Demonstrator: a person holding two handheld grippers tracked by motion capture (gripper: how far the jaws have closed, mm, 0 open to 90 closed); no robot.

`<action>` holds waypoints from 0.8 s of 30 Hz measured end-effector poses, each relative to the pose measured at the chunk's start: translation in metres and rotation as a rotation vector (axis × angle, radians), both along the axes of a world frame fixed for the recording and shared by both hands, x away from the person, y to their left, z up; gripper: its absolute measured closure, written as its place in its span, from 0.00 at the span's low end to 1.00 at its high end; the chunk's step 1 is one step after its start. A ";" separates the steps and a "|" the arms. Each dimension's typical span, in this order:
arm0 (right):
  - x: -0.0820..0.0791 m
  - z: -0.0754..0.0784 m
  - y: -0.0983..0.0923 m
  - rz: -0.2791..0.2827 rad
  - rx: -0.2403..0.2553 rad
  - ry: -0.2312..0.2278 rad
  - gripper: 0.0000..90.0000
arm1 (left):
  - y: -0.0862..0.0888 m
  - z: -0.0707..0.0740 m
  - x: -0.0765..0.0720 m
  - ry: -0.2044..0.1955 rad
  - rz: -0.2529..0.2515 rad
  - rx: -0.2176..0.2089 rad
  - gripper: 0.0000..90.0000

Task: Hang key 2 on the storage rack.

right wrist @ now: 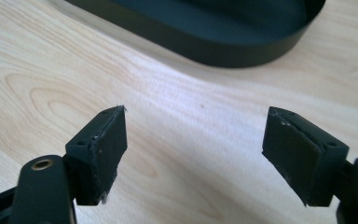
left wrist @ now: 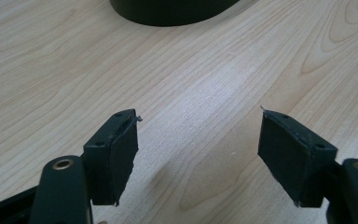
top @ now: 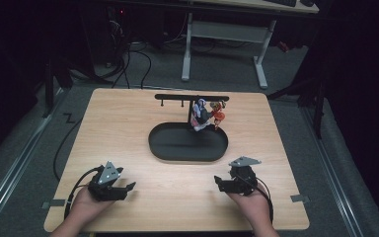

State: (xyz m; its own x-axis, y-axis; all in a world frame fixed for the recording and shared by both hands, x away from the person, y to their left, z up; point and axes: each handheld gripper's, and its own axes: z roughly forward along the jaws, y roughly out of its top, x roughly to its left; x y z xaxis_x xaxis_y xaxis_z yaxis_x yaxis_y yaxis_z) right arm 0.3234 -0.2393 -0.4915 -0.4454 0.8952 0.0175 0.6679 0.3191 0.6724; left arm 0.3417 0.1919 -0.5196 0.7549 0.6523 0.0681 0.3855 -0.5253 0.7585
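a pale wooden worktop [top: 128,128] is set in a dark room over grey flooring. the left claw [top: 126,188] and right claw [top: 219,183] are held wide open, empty (near edge). behind them a black tray [top: 187,147] is seen; small figures [top: 206,115], hard to make out, are hung from its stand.

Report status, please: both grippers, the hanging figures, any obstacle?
Left gripper open, empty. Right gripper open, empty. Figures hang on stand over black tray. Nothing between.
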 end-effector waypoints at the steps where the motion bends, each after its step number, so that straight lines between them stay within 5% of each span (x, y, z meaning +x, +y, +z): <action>1: -0.003 -0.003 -0.002 -0.003 0.009 -0.010 0.23 | -0.001 0.000 0.000 -0.001 -0.002 -0.003 0.32; 5: -0.018 -0.014 -0.011 -0.022 0.054 -0.064 0.18 | -0.003 0.000 -0.001 -0.004 -0.017 -0.014 0.32; 8: -0.038 -0.024 -0.018 -0.050 0.120 -0.156 0.17 | -0.004 0.001 -0.002 -0.012 -0.020 -0.030 0.32; 10: -0.045 -0.026 -0.018 -0.015 0.149 -0.124 0.17 | -0.005 0.002 -0.002 -0.014 -0.017 -0.042 0.32; 15: -0.047 -0.028 -0.016 -0.021 0.171 -0.182 0.16 | -0.007 0.004 -0.006 -0.030 -0.018 -0.024 0.31; 17: -0.044 -0.028 -0.013 -0.021 0.145 -0.196 0.16 | -0.007 0.004 -0.007 -0.034 -0.019 -0.022 0.31; 24: -0.040 -0.035 -0.006 -0.001 0.150 -0.152 0.16 | -0.002 0.003 -0.006 -0.027 -0.019 -0.026 0.31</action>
